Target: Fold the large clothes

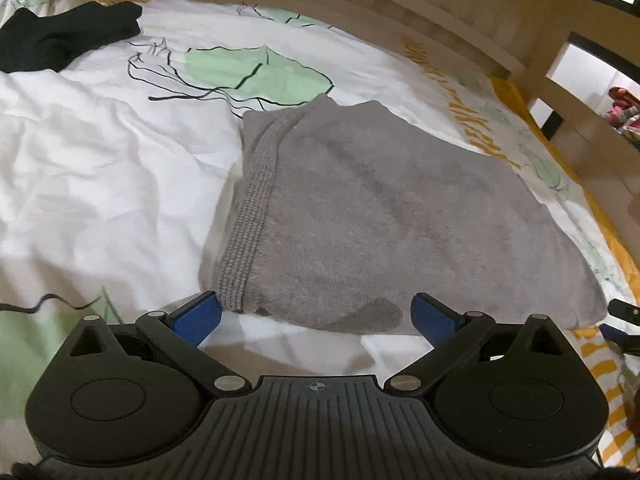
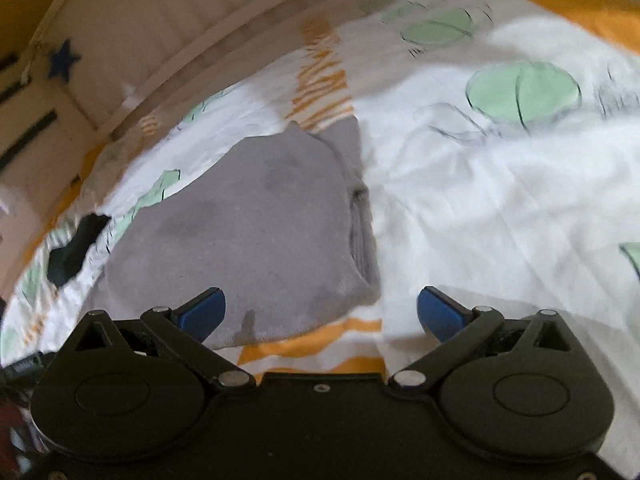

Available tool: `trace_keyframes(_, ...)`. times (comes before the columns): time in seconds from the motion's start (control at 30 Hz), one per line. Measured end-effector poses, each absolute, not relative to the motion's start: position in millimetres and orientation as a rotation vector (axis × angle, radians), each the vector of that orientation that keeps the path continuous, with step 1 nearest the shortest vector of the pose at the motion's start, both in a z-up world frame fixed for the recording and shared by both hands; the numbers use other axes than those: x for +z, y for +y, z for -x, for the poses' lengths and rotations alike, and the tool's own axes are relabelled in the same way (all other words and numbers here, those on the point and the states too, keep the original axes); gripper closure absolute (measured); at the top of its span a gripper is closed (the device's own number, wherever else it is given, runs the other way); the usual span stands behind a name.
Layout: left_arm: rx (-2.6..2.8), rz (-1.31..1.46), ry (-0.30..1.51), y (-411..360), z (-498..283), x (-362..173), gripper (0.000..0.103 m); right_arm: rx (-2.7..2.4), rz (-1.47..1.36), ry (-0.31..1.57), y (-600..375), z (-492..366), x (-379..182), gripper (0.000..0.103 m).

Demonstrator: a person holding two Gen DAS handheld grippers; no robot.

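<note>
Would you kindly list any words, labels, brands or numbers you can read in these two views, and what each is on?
None can be read.
Left hand-held gripper: a crosshair mark on its body, no lettering.
Grey garment: no label showing.
Bedsheet: printed pattern only, no words.

grey sweater (image 1: pixel 360 208): matt knit, ribbed hem; bedsheet (image 1: pixel 100 168): smooth printed cotton-like cloth, creased
</note>
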State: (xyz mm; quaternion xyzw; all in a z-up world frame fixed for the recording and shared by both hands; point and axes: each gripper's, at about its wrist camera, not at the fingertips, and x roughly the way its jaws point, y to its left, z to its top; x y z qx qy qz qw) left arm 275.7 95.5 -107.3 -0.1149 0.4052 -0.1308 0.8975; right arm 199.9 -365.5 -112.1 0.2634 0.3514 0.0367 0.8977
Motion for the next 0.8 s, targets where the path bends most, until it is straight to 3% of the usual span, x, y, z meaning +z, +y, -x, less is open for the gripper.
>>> trace_keyframes(0.3,-0.277,0.324,0.805,93,-302,-118,0.001,0.254,-0.756,0.648,-367,-231,-138,0.000)
trace_keyframes(0.47,-0.265,0.331,0.812,86,-314,-117,0.003,0.280,-0.740,0.622,-358,-251,-139,0.000)
trace_keyframes(0.5,-0.267,0.336,0.808,86,-314,-117,0.006,0.280,-0.720,0.628,-355,-251,-139,0.005)
trace_keyframes(0.53,-0.263,0.344,0.794,87,-312,-116,0.032,0.270,-0.694,0.639,-353,-252,-138,0.012)
trace_keyframes(0.57,-0.242,0.341,0.789,89,-311,-115,0.063,0.262,-0.683,0.654,-352,-254,-138,0.041)
trace_keyframes(0.6,-0.224,0.341,0.791,91,-310,-115,0.070,0.247,-0.689,0.682,-352,-254,-140,0.075)
trace_keyframes(0.63,-0.235,0.361,0.795,94,-310,-114,0.079,0.217,-0.706,0.712,-354,-256,-144,0.084)
trace_keyframes(0.8,-0.278,0.428,0.789,105,-301,-97,0.085,0.215,-0.725,0.683,-356,-246,-135,0.089)
